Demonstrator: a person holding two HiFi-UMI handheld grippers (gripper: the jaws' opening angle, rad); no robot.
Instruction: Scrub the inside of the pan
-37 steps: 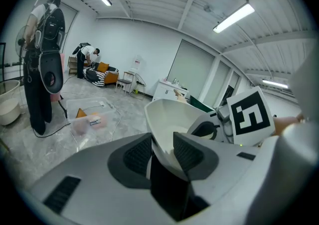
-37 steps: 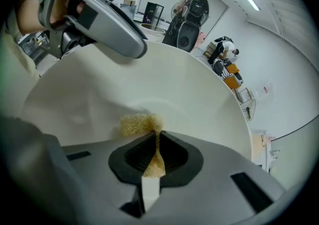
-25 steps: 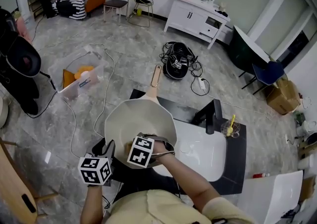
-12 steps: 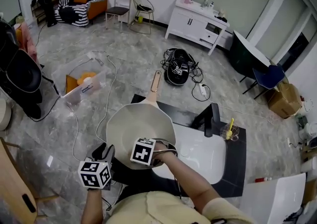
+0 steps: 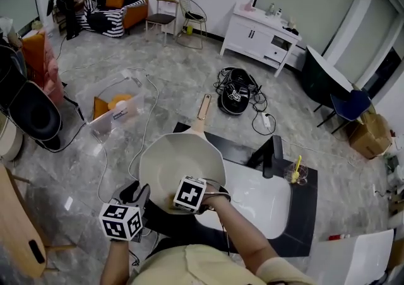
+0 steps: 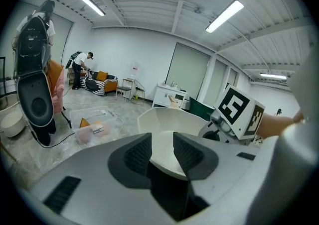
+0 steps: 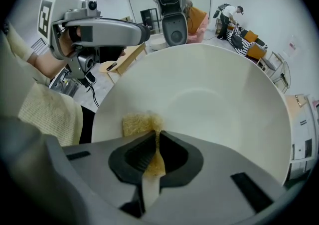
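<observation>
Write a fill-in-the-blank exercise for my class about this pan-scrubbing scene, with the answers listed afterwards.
1. The right gripper is shut on a yellow ____.
2. The handle of the white pan points ____ from the person.
3. The faucet beside the white sink is coloured ____.

Missing words: sponge; away; black.

surface: black counter | inset: white sink | on it: black faucet, glass
</observation>
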